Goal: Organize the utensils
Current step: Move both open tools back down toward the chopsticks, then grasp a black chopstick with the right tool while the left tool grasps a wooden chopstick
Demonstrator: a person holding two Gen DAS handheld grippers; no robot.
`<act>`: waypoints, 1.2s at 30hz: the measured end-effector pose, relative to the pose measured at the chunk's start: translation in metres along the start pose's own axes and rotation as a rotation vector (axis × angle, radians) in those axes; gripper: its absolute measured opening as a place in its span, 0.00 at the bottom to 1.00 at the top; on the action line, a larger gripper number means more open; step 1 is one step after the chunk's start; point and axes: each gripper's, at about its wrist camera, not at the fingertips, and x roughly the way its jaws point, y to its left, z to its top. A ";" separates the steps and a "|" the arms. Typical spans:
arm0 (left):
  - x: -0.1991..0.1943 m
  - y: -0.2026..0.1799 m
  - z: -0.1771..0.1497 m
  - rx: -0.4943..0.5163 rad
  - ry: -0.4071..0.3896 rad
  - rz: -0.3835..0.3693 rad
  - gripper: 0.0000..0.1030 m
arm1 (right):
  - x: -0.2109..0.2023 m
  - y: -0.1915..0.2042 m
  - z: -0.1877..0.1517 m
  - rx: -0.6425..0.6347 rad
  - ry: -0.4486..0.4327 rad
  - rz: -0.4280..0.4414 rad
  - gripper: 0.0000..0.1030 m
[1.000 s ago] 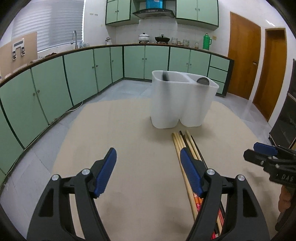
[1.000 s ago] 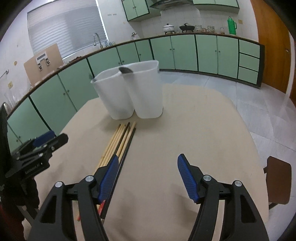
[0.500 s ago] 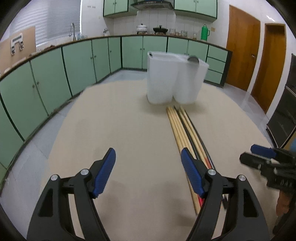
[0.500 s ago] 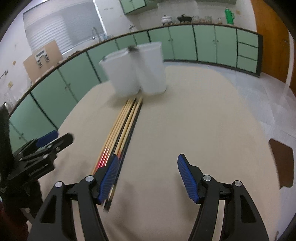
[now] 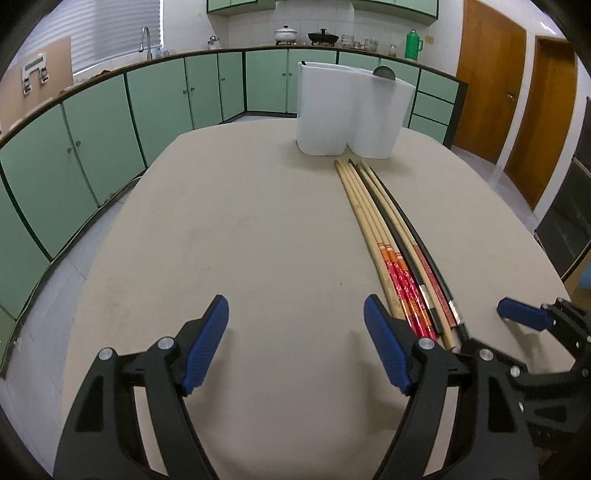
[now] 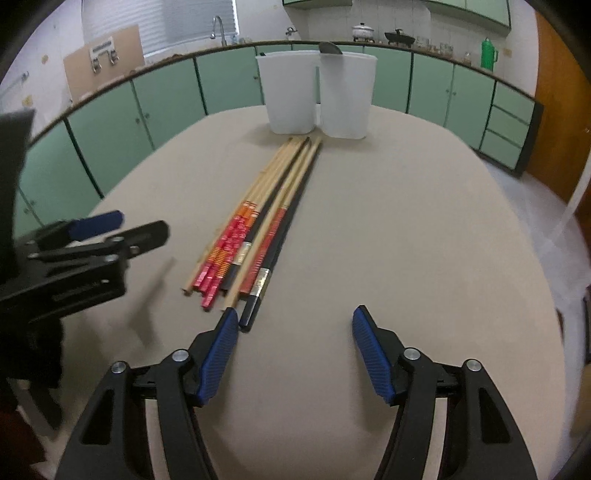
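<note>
Left gripper (image 5: 295, 343) opening, right gripper (image 6: 291, 350) closing, both empty, now lower and nearer the chopsticks (image 6: 258, 229) bundled on the table (image 6: 424, 221) before the white holder (image 6: 317, 96); pickup looks imminent

Green cabinets (image 5: 162, 107), white pot (image 5: 285, 35), green thermos (image 5: 413, 44), wooden doors (image 5: 487, 77)

Bundled chopsticks (image 6: 273, 210) lie flat, tips just before the white two-compartment holder (image 6: 317, 94).
</note>
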 end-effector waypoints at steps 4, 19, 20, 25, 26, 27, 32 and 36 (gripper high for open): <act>-0.004 -0.002 -0.002 0.006 0.001 -0.006 0.72 | -0.004 -0.015 -0.002 0.046 -0.007 -0.048 0.57; -0.001 -0.030 -0.010 0.073 0.053 -0.069 0.73 | -0.006 -0.016 -0.001 0.055 -0.013 0.037 0.08; -0.001 -0.031 -0.011 0.076 0.056 -0.071 0.73 | -0.005 -0.018 0.000 0.057 -0.013 0.030 0.08; 0.006 -0.032 -0.012 0.077 0.098 -0.057 0.73 | -0.004 -0.022 0.001 0.062 -0.014 0.012 0.08; 0.006 -0.031 -0.012 0.074 0.098 -0.050 0.73 | -0.004 -0.022 0.001 0.061 -0.015 0.018 0.09; 0.006 -0.030 -0.012 0.074 0.099 -0.040 0.73 | -0.004 -0.022 0.001 0.060 -0.017 0.031 0.10; 0.005 -0.029 -0.012 0.068 0.099 -0.018 0.72 | -0.004 -0.023 0.000 0.057 -0.018 0.054 0.11; 0.006 -0.031 -0.009 0.065 0.094 -0.028 0.58 | -0.003 -0.017 0.001 0.034 -0.011 0.056 0.11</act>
